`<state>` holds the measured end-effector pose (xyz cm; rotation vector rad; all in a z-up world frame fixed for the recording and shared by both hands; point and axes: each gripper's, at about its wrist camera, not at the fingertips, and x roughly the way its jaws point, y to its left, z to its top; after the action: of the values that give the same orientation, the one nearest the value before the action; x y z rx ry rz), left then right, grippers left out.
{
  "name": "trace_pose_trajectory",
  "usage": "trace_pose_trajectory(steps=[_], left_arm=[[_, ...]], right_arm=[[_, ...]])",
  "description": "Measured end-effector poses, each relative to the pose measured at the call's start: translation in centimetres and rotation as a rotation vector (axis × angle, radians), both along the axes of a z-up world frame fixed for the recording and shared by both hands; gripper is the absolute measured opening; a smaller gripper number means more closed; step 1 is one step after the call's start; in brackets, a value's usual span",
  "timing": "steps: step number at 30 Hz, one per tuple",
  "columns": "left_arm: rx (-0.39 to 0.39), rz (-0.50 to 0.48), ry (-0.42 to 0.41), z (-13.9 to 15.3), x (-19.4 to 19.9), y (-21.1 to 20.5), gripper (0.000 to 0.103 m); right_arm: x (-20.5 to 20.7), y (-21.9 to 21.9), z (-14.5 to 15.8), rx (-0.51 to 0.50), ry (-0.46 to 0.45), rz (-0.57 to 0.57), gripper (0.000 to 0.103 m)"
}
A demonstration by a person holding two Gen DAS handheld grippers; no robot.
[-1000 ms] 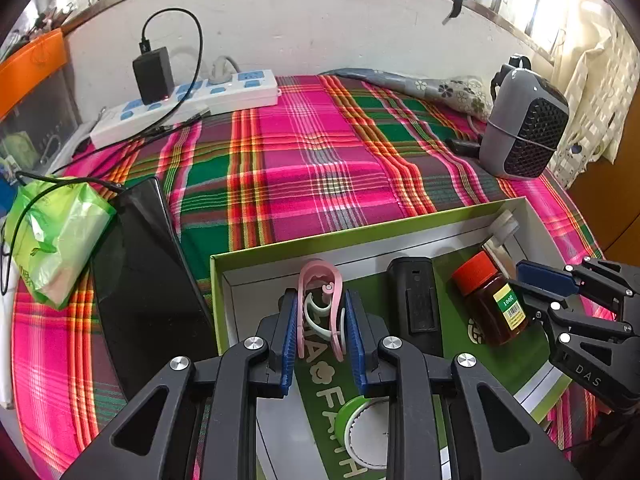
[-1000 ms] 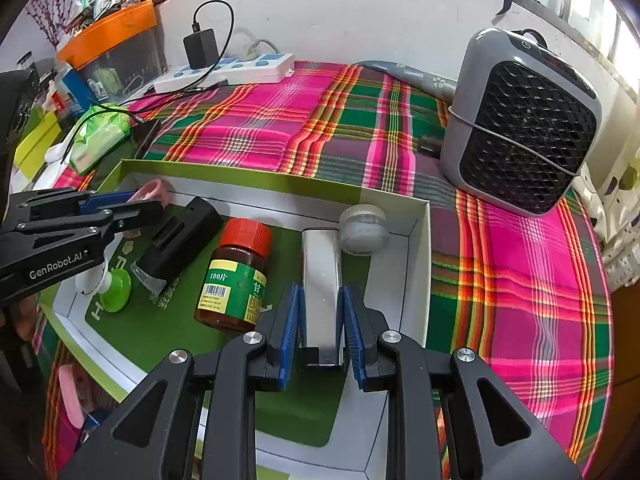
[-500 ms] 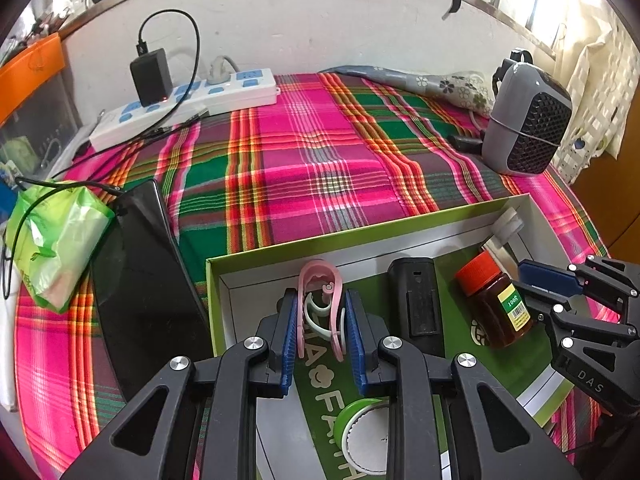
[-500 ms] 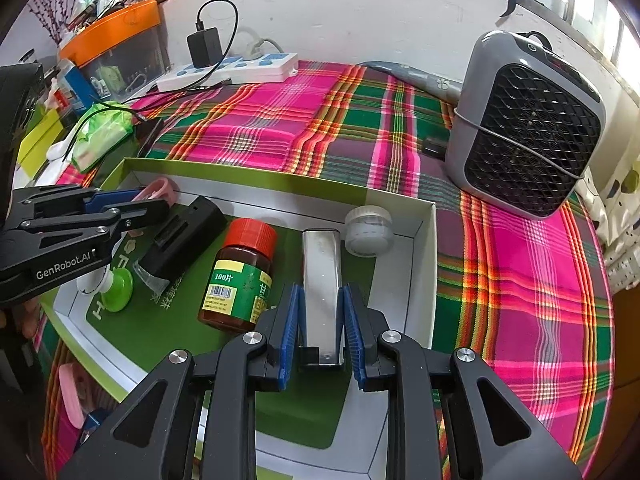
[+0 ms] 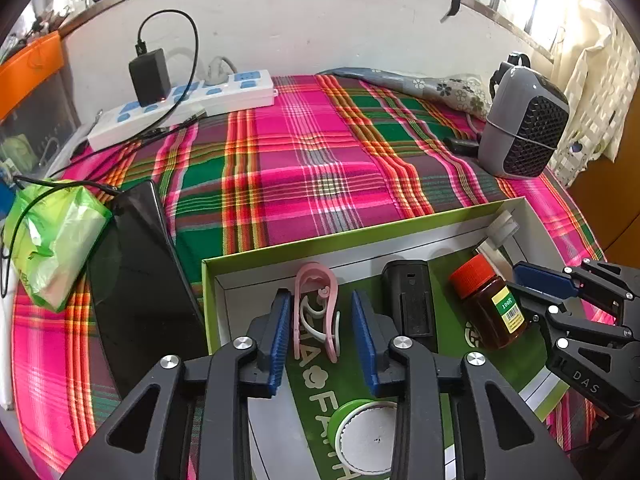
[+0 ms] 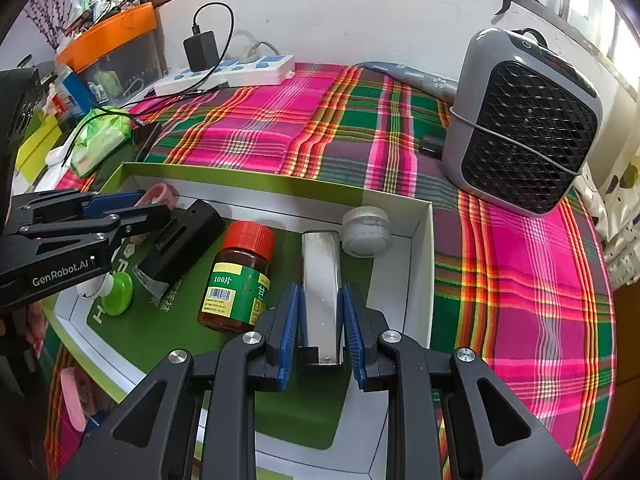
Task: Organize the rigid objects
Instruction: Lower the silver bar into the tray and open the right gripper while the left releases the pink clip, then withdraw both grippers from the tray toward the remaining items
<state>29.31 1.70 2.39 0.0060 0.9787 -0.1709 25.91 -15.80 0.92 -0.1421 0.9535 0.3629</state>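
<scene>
Pink clip: lies at the left end of the green-rimmed box, between the left gripper pads, which stand clear of it, so released.
Silver bar: right part of the box, beside the red-capped pill bottle; right gripper pads sit against its sides, apparently grasping it.
Why: items lined side by side look sorted.
Pose: both grippers low, pointing far.
</scene>
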Motion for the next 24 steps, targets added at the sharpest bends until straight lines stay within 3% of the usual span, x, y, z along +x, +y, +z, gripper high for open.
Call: trace_pose_trajectory(steps=[6, 10, 24], left_arm=[[0.004, 0.001, 0.002, 0.2, -0.4, -0.1, 0.036], [0.005, 0.003, 0.0, 0.4, -0.8, -0.2, 0.037], [0.005, 0.014, -0.056, 2.6, -3.6, -0.3, 0.037]], right_arm=[[-0.2, -0.2, 0.1, 0.011, -0.005, -0.013, 0.025], [-0.5, -0.4, 0.3, 0.022, -0.01, -0.018, 0.035], [-2.5, -1.0, 1.6, 0.053, -0.045, -0.046, 0.039]])
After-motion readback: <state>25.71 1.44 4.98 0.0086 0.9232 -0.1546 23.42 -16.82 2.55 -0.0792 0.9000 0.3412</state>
